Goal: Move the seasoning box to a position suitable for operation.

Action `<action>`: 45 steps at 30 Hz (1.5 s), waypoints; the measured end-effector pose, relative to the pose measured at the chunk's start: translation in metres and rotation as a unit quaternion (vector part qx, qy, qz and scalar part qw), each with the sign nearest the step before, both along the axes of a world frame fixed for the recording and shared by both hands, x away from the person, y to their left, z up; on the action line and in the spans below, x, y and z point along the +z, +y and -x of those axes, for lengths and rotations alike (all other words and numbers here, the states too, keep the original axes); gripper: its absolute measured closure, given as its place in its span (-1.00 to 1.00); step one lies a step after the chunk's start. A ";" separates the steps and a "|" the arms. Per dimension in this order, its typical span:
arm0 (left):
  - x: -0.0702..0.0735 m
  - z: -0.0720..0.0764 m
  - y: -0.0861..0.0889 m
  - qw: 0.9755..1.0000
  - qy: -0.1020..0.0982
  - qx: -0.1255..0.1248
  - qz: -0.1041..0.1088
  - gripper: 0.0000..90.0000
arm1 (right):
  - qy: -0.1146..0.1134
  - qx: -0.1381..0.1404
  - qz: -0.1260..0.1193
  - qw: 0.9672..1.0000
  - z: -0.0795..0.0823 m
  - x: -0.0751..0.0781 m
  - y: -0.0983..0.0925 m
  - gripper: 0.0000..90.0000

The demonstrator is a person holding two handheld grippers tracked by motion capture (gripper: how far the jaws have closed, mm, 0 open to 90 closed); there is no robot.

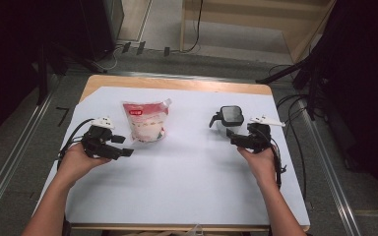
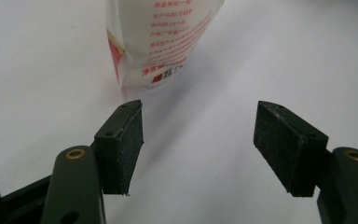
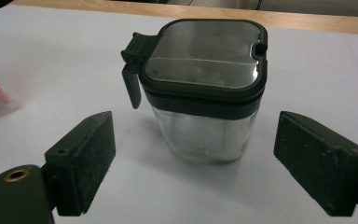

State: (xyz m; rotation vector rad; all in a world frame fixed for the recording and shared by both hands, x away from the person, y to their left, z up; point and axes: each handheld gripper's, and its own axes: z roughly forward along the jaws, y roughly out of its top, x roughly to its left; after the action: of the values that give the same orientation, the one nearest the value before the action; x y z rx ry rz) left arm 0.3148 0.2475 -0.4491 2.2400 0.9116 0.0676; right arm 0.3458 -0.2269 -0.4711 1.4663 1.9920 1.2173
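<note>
A person sits at a white surface (image 1: 177,177), one claw in each hand. The right claw (image 3: 205,163) is spread wide, its jaws either side of a small clear jar (image 1: 230,119) with a dark hinged lid, just short of touching it. The left claw (image 1: 120,146) is also spread and pinches nothing; it points at a white-and-red pouch (image 1: 146,119) standing near the middle. To grip the jar well, the right claw should probably move forward until the pads face the clear body below the lid, then close squarely. The jar stands near the right edge; open room lies toward the centre.
</note>
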 end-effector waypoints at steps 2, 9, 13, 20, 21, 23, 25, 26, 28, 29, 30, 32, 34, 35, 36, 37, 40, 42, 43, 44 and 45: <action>-0.001 -0.002 0.000 1.000 0.001 -0.001 0.000 -0.23 | 0.000 -0.003 0.001 1.000 -0.004 -0.002 -0.001 -0.80; 0.001 -0.003 -0.005 1.000 -0.003 -0.004 -0.007 -0.21 | 0.006 -0.007 0.012 1.000 -0.015 -0.011 0.006 -0.91; 0.002 -0.002 -0.006 1.000 -0.004 -0.006 -0.003 -0.21 | 0.004 -0.008 0.022 1.000 -0.017 -0.015 0.011 -0.94; 0.004 0.002 -0.006 1.000 -0.009 -0.008 0.000 -0.21 | -0.001 -0.020 0.022 1.000 -0.028 -0.023 0.020 -0.88; 0.004 0.003 -0.006 1.000 -0.008 -0.007 0.003 -0.21 | -0.003 -0.021 0.025 0.999 -0.029 -0.024 0.022 -0.89; 0.005 0.006 -0.006 1.000 -0.008 -0.010 0.003 -0.21 | -0.004 -0.029 0.030 0.999 -0.031 -0.026 0.025 -0.89; 0.006 0.009 -0.005 1.000 -0.009 -0.008 0.001 -0.21 | -0.004 -0.032 0.032 0.999 -0.034 -0.027 0.027 -0.90; 0.006 0.009 -0.005 1.000 -0.009 -0.008 0.001 -0.21 | -0.007 -0.033 0.033 0.999 -0.035 -0.028 0.027 -0.90; 0.006 0.013 -0.004 1.000 -0.010 -0.002 -0.002 -0.21 | -0.007 -0.032 0.033 0.999 -0.037 -0.030 0.027 -0.89; 0.006 0.013 -0.004 1.000 -0.010 -0.002 -0.002 -0.21 | -0.007 -0.032 0.033 0.999 -0.037 -0.030 0.027 -0.89; 0.007 0.016 -0.005 1.000 -0.010 0.002 -0.006 -0.21 | -0.010 -0.038 0.026 0.999 -0.040 -0.032 0.027 -0.88; 0.008 0.017 -0.006 1.000 -0.010 0.003 -0.008 -0.21 | -0.011 -0.047 0.013 0.999 -0.044 -0.033 0.029 -0.88; 0.008 0.017 -0.006 1.000 -0.009 -0.001 -0.009 -0.21 | -0.012 -0.050 0.010 0.999 -0.045 -0.035 0.029 -0.88; 0.010 0.019 -0.009 1.000 -0.011 -0.002 -0.011 -0.21 | -0.014 -0.062 0.007 0.998 -0.049 -0.039 0.032 -0.88; 0.011 0.019 -0.010 1.000 -0.013 -0.005 -0.011 -0.21 | -0.017 -0.064 0.006 0.998 -0.051 -0.041 0.033 -0.87; 0.011 0.019 -0.010 1.000 -0.012 -0.006 -0.009 -0.21 | -0.016 -0.070 0.002 0.997 -0.051 -0.043 0.034 -0.84; 0.012 0.018 -0.011 1.000 -0.015 -0.009 -0.007 -0.21 | -0.020 -0.075 0.005 0.997 -0.052 -0.046 0.035 -0.80; 0.012 0.017 -0.012 1.000 -0.015 -0.010 -0.005 -0.21 | -0.028 -0.076 0.013 0.997 -0.052 -0.047 0.035 -0.78; 0.012 0.016 -0.013 1.000 -0.015 -0.014 -0.005 -0.21 | -0.041 -0.068 0.029 0.996 -0.051 -0.047 0.035 -0.75; 0.012 0.016 -0.013 1.000 -0.015 -0.014 -0.005 -0.21 | -0.040 -0.069 0.030 0.996 -0.051 -0.046 0.036 -0.74; 0.012 0.015 -0.014 1.000 -0.015 -0.015 -0.006 -0.21 | -0.042 -0.067 0.036 0.996 -0.051 -0.046 0.036 -0.73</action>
State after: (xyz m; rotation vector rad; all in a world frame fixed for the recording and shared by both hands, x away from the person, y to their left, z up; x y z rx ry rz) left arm 0.3000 0.2332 -0.4373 2.2566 0.8634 0.0920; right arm 0.3967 -0.1911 -0.5172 1.4638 1.8323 1.1211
